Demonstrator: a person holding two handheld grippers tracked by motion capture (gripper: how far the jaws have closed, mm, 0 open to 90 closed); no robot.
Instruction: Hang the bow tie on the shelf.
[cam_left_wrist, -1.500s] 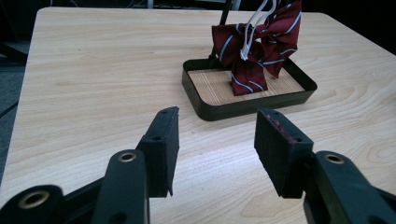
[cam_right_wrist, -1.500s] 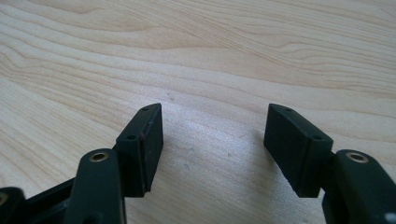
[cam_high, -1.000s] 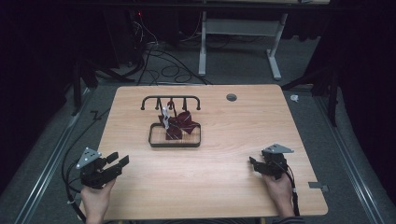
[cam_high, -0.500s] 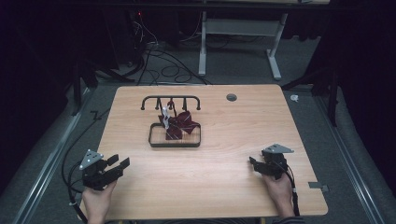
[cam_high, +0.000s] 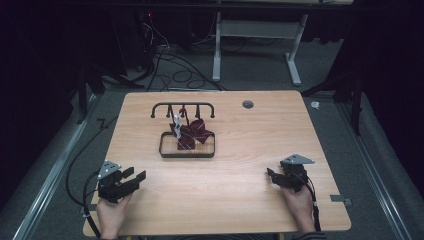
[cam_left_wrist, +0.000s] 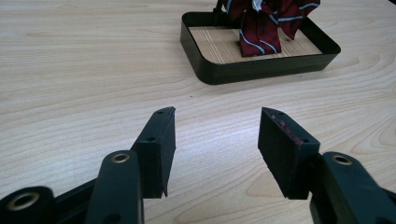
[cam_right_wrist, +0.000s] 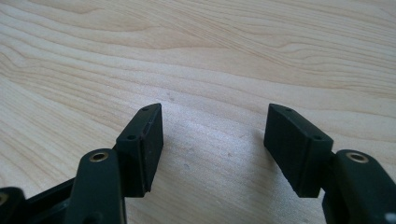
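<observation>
Left gripper (cam_high: 131, 178) crept along table (cam_high: 240, 210) (wood-grained).

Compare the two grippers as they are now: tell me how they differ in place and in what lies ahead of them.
The left gripper sits near the table's left front corner; the right gripper sits near the right front edge. The left gripper faces the black tray with the red striped cloth; the right gripper faces bare wood. Both are hand-held, low over the table, with jaws open and nothing between them.
</observation>
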